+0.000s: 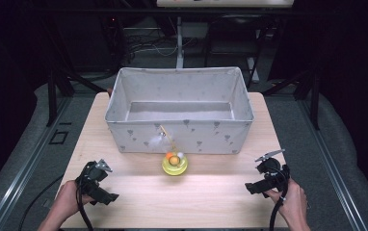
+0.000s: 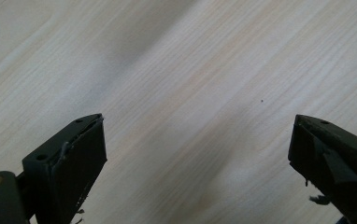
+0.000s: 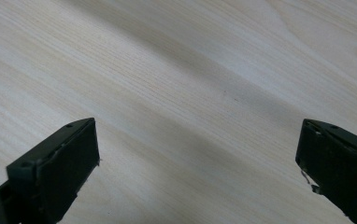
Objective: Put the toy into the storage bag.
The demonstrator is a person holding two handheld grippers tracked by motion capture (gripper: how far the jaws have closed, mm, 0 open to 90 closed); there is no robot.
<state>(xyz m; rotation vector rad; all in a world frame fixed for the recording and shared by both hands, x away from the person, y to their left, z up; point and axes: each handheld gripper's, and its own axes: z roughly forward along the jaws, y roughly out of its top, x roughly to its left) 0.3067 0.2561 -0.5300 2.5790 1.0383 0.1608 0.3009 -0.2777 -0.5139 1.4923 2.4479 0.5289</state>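
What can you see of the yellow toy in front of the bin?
The toy is a small round yellow dish, plastic by its look, with an orange ball and a white one in it. A thin wand rises from it, tilted left, tipped with a white feather. It sits flat on the table, just before the fabric bin's front wall; whether they touch is unclear. Both grippers are well away.

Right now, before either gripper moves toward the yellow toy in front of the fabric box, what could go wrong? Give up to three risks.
1. The yellow toy has a thin wand with feathers leaning up against the fabric box; a reach may snag it.
2. The toy's base looks rounded, so a push from one side might tip or roll it.
3. Both the left gripper and the right gripper are open and far from the toy; closing in together, their fingers could collide.
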